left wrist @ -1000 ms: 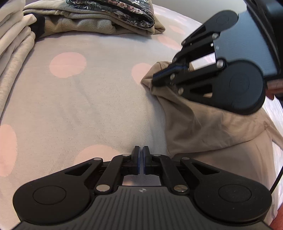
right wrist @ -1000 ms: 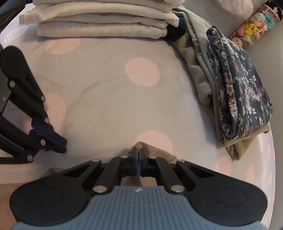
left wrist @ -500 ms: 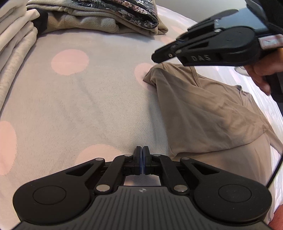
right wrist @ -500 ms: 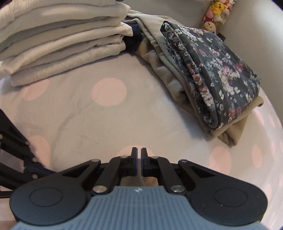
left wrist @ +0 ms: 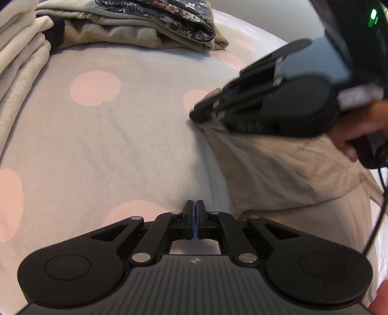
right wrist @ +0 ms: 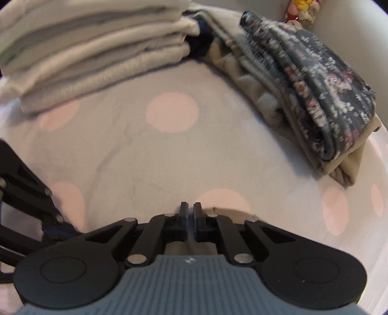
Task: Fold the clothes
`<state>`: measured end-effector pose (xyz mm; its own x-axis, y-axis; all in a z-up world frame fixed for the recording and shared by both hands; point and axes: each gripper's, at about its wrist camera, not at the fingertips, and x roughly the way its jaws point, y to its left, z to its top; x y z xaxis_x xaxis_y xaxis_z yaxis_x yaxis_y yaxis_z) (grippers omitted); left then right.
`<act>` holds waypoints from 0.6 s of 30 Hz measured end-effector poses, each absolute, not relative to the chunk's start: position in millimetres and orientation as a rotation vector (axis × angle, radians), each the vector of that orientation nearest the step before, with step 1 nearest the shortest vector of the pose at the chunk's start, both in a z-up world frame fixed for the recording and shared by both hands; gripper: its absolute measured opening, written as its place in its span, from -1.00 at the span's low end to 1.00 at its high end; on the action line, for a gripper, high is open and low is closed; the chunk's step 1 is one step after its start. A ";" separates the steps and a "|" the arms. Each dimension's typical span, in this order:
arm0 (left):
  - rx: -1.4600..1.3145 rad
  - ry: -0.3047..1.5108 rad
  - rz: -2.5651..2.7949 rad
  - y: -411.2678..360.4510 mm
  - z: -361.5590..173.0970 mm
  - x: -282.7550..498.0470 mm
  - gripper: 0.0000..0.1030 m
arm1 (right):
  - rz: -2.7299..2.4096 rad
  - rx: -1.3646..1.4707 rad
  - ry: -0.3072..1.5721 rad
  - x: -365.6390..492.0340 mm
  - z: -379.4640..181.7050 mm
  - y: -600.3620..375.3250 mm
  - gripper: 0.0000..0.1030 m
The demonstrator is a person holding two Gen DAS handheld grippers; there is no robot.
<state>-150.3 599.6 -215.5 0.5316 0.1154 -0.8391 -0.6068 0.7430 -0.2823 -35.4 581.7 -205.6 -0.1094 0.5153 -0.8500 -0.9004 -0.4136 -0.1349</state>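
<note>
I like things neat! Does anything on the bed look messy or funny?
Mostly tidy: the cream stack and the floral pile are folded. Only the tan shirt looks messy. It lies rumpled on the dotted blanket, its corner bunched under the right gripper.

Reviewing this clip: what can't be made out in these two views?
- Right hand-held gripper tip, left wrist view: motion-blurred; contact with the tan shirt is unclear.
- Tan shirt, right wrist view: mostly hidden under the gripper's own body; only a corner shows.
- Cream stack, both views: cut by the frame edge, count unclear.
- Plush toys, right wrist view: cropped, blurred.
</note>
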 end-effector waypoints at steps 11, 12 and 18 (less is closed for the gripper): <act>-0.571 0.888 0.508 599.6 -205.0 -152.7 -0.97 | 1.501 -0.963 0.599 64.8 -162.1 516.6 -0.74; -0.564 0.892 0.515 598.9 -204.9 -151.4 -0.97 | 1.461 -0.947 0.621 80.9 -159.6 502.6 -0.74; -0.502 0.893 0.576 586.4 -201.4 -141.3 -0.95 | 1.217 -0.853 0.721 175.9 -145.2 405.3 -0.39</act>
